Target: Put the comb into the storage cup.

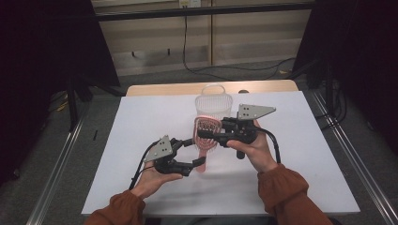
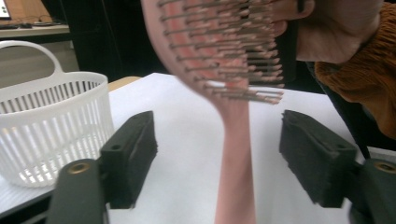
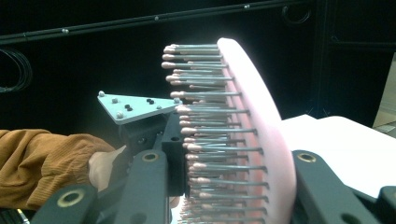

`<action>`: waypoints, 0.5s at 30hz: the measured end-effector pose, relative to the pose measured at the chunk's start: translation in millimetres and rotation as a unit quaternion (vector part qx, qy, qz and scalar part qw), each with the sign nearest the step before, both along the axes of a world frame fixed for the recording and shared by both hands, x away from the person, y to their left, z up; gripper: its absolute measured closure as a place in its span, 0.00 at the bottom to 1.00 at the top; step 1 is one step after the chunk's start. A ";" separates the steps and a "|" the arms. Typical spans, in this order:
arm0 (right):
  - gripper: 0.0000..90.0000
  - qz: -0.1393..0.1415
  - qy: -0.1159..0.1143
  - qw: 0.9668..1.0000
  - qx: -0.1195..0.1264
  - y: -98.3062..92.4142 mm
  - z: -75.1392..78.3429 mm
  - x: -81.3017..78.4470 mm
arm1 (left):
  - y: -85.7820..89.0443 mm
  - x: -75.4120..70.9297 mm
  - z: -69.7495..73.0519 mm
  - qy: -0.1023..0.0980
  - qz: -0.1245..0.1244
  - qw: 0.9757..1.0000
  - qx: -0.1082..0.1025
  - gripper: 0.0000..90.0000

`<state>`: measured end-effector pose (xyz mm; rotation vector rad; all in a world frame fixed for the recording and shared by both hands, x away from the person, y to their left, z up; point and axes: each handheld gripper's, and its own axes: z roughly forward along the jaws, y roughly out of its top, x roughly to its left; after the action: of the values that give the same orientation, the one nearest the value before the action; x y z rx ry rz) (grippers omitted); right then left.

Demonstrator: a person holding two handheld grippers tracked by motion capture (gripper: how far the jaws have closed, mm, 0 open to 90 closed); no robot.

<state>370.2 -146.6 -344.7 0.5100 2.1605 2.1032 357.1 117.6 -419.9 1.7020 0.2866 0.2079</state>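
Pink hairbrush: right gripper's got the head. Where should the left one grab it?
The handle. It is a narrow bare stem below the hairbrush's bristled head, and it sits between the open left gripper jaws. Close across it from both sides, below the right gripper clamping the head.

A white-topped table [image 1: 141, 122] stands on grey carpet [image 1: 56, 140] before a pale panelled wall [image 1: 155, 37], dark curtains [image 1: 42, 42] flanking.

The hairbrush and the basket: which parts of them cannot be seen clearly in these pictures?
- Hairbrush: handle end cut off by the bottom edge, left gripper view.
- Hairbrush head: lower part hidden by the right gripper's jaws, right gripper view.
- Basket: inside too small to judge, high view.
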 end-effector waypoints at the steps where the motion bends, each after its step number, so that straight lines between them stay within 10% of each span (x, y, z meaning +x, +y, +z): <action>1: 0.71 -0.001 -0.001 1.000 0.000 -0.6 0.5 -0.2 | 0.4 0.4 0.0 -0.001 0.001 1.000 0.001 0.24; 15: 0.71 -0.025 -0.003 1.000 0.000 -6.9 2.6 0.5 | 8.1 3.0 1.0 0.020 0.046 0.999 0.001 0.03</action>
<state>370.7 -153.5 -342.1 0.5504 2.1231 2.0762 360.0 125.7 -418.9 1.6978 0.3963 0.2419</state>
